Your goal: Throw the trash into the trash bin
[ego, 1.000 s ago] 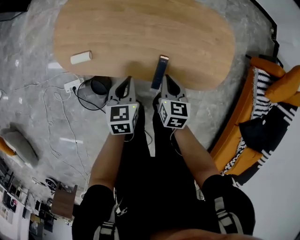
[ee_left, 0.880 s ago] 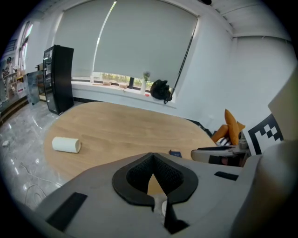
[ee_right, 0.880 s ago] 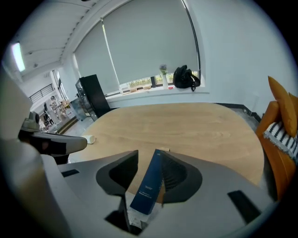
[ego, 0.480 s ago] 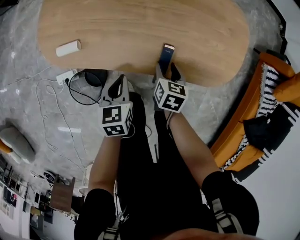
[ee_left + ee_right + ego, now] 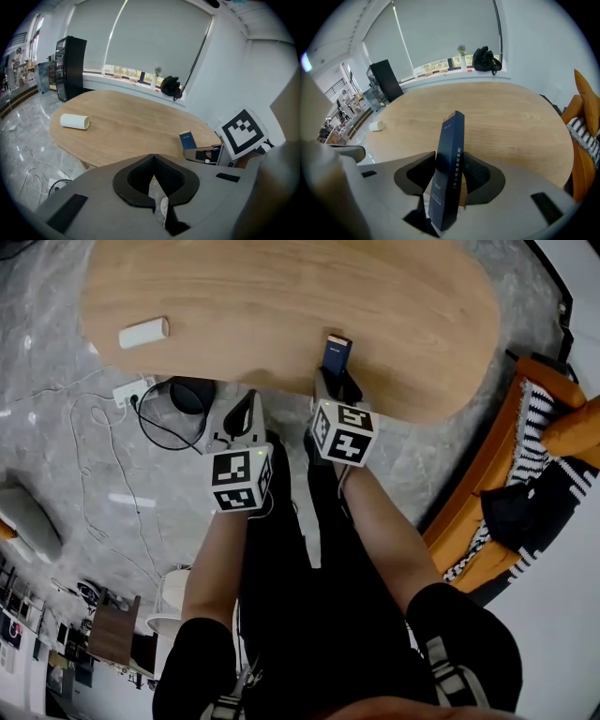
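A dark blue box (image 5: 336, 352) stands on edge at the near rim of the oval wooden table (image 5: 281, 296). My right gripper (image 5: 336, 382) reaches around it. Its jaws have just been opening, and the box (image 5: 450, 164) stands between the pads without being pressed. My left gripper (image 5: 246, 409) hangs beside it, just short of the table edge, with its pads together (image 5: 152, 157) and nothing in them. A white paper roll (image 5: 143, 333) lies at the table's far left. The box (image 5: 187, 139) also shows in the left gripper view.
A dark round object (image 5: 192, 395) sits on the floor under the table edge, among cables and a power strip (image 5: 131, 390). An orange sofa with striped cushions (image 5: 525, 474) stands to the right. A black bag (image 5: 486, 60) rests on the window sill beyond the table.
Both grippers came down toward the table edge. The right gripper's jaws opened and now stand on either side of the blue box. The left gripper stayed shut.
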Demonstrator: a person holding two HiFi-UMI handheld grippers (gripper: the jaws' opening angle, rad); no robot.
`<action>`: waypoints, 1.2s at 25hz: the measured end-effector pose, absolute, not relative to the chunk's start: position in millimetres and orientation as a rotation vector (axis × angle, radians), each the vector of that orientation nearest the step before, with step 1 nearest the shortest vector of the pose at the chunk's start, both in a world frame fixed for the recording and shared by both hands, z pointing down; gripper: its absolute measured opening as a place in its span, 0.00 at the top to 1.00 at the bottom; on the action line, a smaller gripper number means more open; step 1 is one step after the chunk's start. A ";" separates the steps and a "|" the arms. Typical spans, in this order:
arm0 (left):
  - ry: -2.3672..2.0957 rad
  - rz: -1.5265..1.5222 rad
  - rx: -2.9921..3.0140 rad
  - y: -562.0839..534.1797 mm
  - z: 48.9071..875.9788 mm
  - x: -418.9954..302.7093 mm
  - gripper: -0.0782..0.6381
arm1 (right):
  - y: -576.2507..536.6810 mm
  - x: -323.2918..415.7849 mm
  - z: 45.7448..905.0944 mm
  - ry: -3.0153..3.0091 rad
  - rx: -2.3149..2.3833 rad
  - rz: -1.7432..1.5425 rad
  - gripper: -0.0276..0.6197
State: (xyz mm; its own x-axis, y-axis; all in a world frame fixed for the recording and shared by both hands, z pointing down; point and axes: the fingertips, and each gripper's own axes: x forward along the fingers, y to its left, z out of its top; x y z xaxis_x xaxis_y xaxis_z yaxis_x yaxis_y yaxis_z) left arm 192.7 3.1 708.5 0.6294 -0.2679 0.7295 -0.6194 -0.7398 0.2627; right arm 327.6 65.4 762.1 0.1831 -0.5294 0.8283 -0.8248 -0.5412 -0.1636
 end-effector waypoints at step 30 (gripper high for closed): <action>-1.094 0.708 2.148 -40.8 682.8 106.7 0.87 | -32.2 241.2 640.0 -1.950 1.847 0.973 0.67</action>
